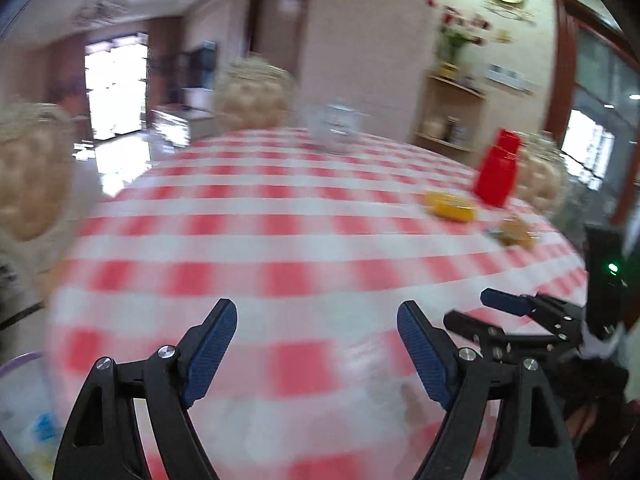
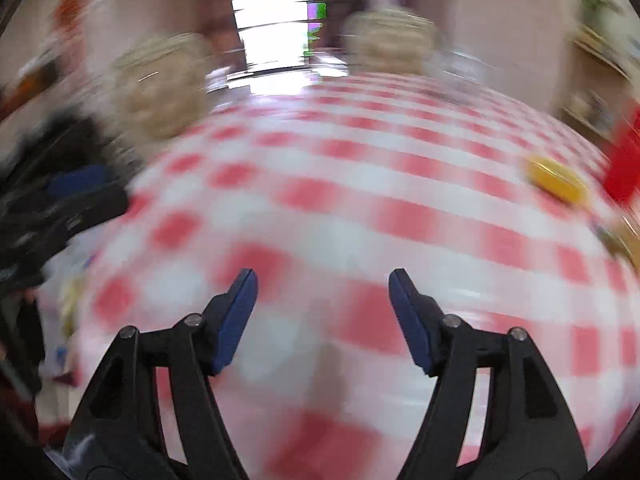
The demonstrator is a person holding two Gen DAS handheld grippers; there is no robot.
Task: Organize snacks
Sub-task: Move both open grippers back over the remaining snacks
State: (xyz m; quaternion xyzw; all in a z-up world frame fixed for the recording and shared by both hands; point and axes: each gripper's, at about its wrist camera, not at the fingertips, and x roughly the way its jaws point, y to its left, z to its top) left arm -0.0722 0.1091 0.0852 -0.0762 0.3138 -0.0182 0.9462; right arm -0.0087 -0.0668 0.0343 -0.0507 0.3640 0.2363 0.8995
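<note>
Both views are motion-blurred. A yellow snack packet (image 1: 450,205) and a brownish snack packet (image 1: 516,233) lie on the red-and-white checked tablecloth (image 1: 280,216) at the far right, next to a red bottle (image 1: 498,168). My left gripper (image 1: 316,316) is open and empty above the near table edge. My right gripper (image 1: 476,310) shows to its right, open. In the right wrist view my right gripper (image 2: 323,280) is open and empty over the cloth (image 2: 320,208); the yellow packet (image 2: 556,180) and the red bottle (image 2: 624,160) are far right, and the left gripper (image 2: 60,200) is a dark blur at left.
A clear glass jar (image 1: 336,124) stands at the far side of the table. Beige chair backs (image 1: 252,96) ring the table. A clear container rim (image 1: 20,364) shows at the lower left. A shelf with jars (image 1: 448,120) stands against the wall.
</note>
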